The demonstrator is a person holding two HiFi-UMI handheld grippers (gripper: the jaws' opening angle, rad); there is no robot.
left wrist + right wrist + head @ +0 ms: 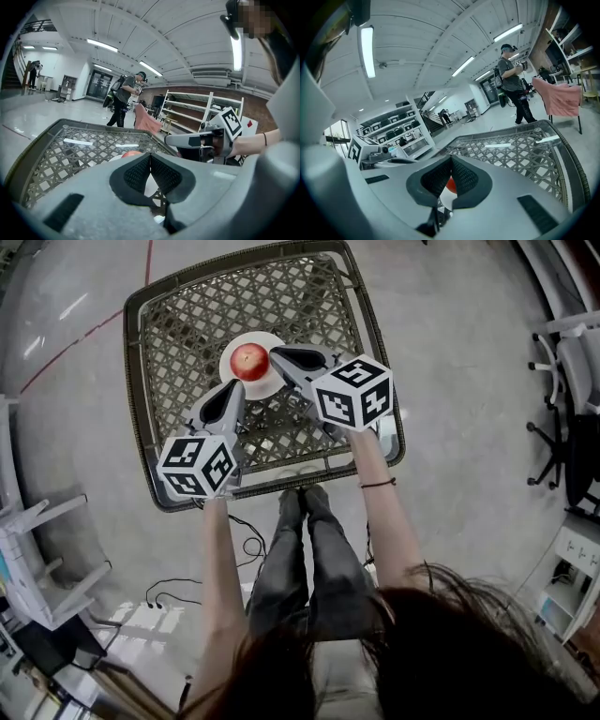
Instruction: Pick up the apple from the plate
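Nearest, at 6 o'clock in the head view: dark hair (375, 662), dark-trousered legs (305, 559), two bare forearms (220, 559), a thin black band (378, 484) on the right wrist.

Next out, the left hand-held gripper (234, 388) and right hand-held gripper (275, 353), both of smooth grey moulded plastic, each carrying a white cube (197, 465) of black square markers. Left: closed, dimpled black pads (138, 173) meeting at the tips, nothing between. Right: likewise closed and empty, pads (436, 178) touching at the tips.

Beneath both, a rounded-square bench (178, 343): open woven lattice top, dark raised rim. Mid-bench, a round glossy white plate (230, 367). At its centre the apple (249, 360): red with a pale yellowish patch, smooth, near-spherical, so no clear long axis. Stem direction not discernible. From the apple, left tips at 7 o'clock over the plate rim. Right tips at 3 o'clock, just beside. Contact not discernible.

Around the bench, polished grey floor (469, 427), with a thin red line (75, 345) at 10 o'clock.

Farthest, in the gripper views: white ribbed ceiling (154, 37), strip lights (101, 45), open shelving (187, 110), a draped pink cloth (562, 96), a standing person (513, 84).
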